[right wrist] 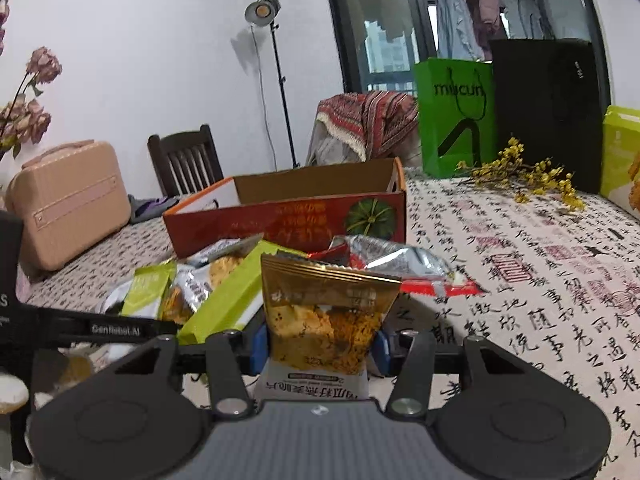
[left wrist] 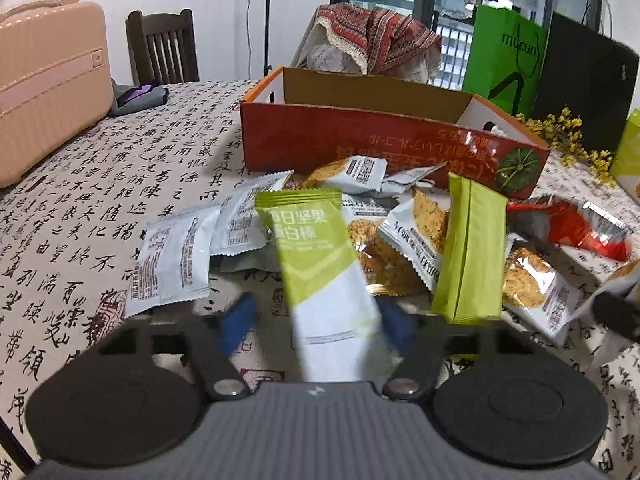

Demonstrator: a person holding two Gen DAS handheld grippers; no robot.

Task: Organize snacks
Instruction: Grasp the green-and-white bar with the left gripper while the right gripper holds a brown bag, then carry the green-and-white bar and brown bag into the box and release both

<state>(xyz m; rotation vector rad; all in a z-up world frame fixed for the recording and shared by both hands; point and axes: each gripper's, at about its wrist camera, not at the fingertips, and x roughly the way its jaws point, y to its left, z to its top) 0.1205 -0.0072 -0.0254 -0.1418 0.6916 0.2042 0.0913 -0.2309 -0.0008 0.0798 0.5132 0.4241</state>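
A green-and-white snack bar point(left wrist: 320, 256) lies lengthwise between the blue fingers of my left gripper point(left wrist: 320, 320). The right finger point(left wrist: 396, 324) is at its edge, while a gap shows beside the left finger, so the jaws are open around it. My right gripper point(right wrist: 320, 350) is shut on a gold-topped cracker packet point(right wrist: 324, 312), held upright. Several white cracker packets point(left wrist: 172, 264), another green bar point(left wrist: 472, 248) and a red foil packet point(left wrist: 568, 224) lie in a pile in front of the open red cardboard box point(left wrist: 360, 140), also seen from the right wrist as the red box point(right wrist: 288, 216).
The table has a calligraphy-print cloth point(left wrist: 80, 208). A pink case point(left wrist: 48, 88) stands at the left and a dark chair point(left wrist: 164, 48) behind it. A green bag point(left wrist: 504, 56), a black box point(left wrist: 588, 80) and yellow flowers point(left wrist: 568, 136) stand at the back right.
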